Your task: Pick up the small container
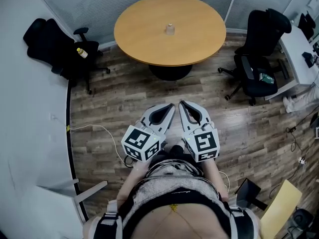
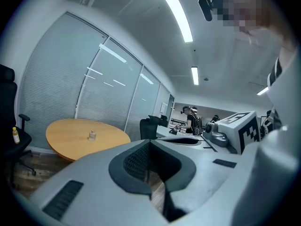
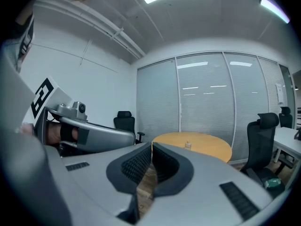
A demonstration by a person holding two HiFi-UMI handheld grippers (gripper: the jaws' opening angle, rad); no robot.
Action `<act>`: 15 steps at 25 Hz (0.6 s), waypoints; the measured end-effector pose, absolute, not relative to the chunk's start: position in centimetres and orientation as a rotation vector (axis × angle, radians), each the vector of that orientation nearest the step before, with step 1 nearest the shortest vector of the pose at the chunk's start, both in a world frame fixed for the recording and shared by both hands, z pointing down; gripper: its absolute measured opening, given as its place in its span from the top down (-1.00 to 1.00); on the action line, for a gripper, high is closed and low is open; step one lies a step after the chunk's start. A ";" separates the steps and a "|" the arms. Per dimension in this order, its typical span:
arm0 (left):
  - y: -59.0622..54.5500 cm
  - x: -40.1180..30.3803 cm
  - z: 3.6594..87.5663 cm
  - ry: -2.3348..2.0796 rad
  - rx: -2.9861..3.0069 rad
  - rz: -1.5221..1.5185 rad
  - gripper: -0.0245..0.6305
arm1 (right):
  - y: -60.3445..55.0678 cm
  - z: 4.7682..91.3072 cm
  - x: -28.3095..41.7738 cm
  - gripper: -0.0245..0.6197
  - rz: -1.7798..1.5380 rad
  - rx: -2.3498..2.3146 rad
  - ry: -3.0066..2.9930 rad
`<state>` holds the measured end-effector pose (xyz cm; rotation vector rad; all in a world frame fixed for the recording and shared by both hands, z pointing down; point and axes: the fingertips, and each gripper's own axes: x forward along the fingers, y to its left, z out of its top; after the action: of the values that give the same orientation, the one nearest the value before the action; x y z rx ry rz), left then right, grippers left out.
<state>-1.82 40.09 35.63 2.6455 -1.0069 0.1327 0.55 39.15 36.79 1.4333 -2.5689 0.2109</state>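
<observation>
The wood-plank floor takes up most of what lies below me. On it stands the round tan surface, close to the glass wall with its blinds. Off the surface's left edge sits a black office chair, and off its right edge are two more black chairs, pushed up against a white desk.

I hold both tools low in front of my body, side by side, well short of the surface's near edge. Their tips point toward that edge. My left claw has its jaws together at the tips and nothing is between them. My right claw is the same: jaws pressed together, empty. The two tips lie just beside each other, and the marker cubes sit nearest to me.

A thin white cable loops across the floor to the left of my left claw.

The small container stands upright at about the middle of the surface, alone, far from both claws. A little yellow bottle lies on the seat of the left chair.
</observation>
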 end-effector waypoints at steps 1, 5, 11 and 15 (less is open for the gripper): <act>40.1 -1.6 35.8 -1.004 2.644 0.136 0.91 | 39.1 36.9 0.8 0.85 0.209 1.433 -2.567; 40.1 -0.5 36.2 -0.995 2.639 0.142 0.91 | 39.3 37.4 1.9 0.85 0.220 1.420 -2.565; 40.2 -0.6 37.2 -1.037 2.601 0.157 0.91 | 39.1 37.2 2.3 0.85 0.243 1.409 -2.617; 40.3 -0.5 37.3 -1.039 2.585 0.157 0.91 | 39.0 37.2 2.0 0.85 0.242 1.376 -2.626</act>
<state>-0.47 40.34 37.25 2.5855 -1.0390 0.1568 2.00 39.01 37.23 1.3764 -2.6257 0.2418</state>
